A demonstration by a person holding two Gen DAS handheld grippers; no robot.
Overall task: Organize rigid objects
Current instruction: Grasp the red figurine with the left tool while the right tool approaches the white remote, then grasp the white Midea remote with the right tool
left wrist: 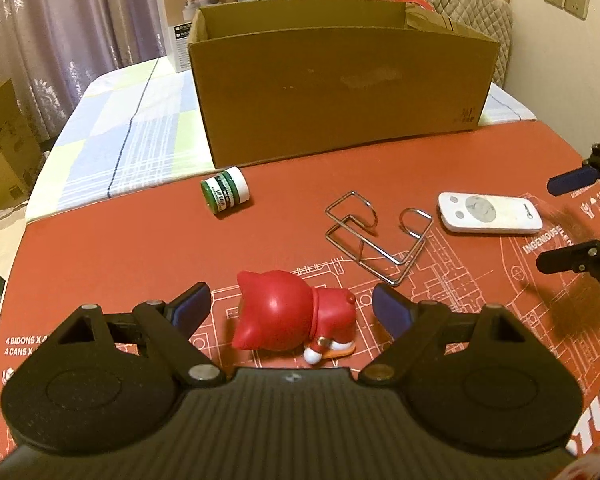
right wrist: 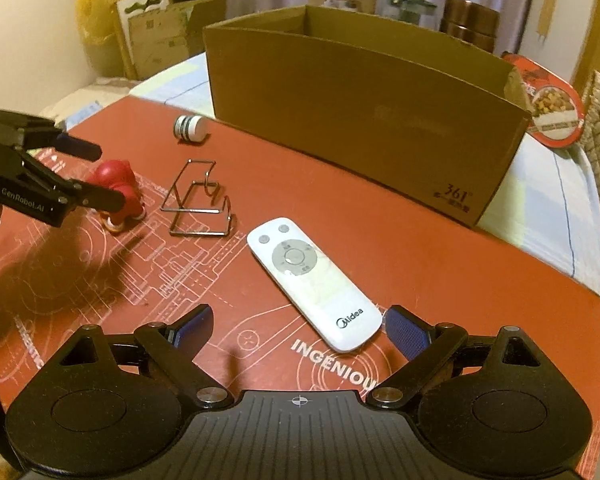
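Observation:
A red cat figurine (left wrist: 292, 316) lies on its side on the red mat, between the open fingers of my left gripper (left wrist: 296, 308); contact is not visible. It also shows in the right wrist view (right wrist: 118, 188), with the left gripper (right wrist: 100, 174) around it. My right gripper (right wrist: 300, 326) is open, its fingers either side of the near end of a white remote (right wrist: 312, 282), also in the left wrist view (left wrist: 488, 213). A wire stand (left wrist: 376, 236) and a green-and-white jar (left wrist: 225, 190) lie on the mat. An open cardboard box (left wrist: 340, 88) stands behind.
The red mat (left wrist: 140, 248) covers the near table; a checked cloth (left wrist: 132, 136) covers the far part. A white carton (left wrist: 196, 12), jars and a quilted chair back (left wrist: 476, 12) stand behind the box. A round food tin (right wrist: 556, 104) lies right of the box.

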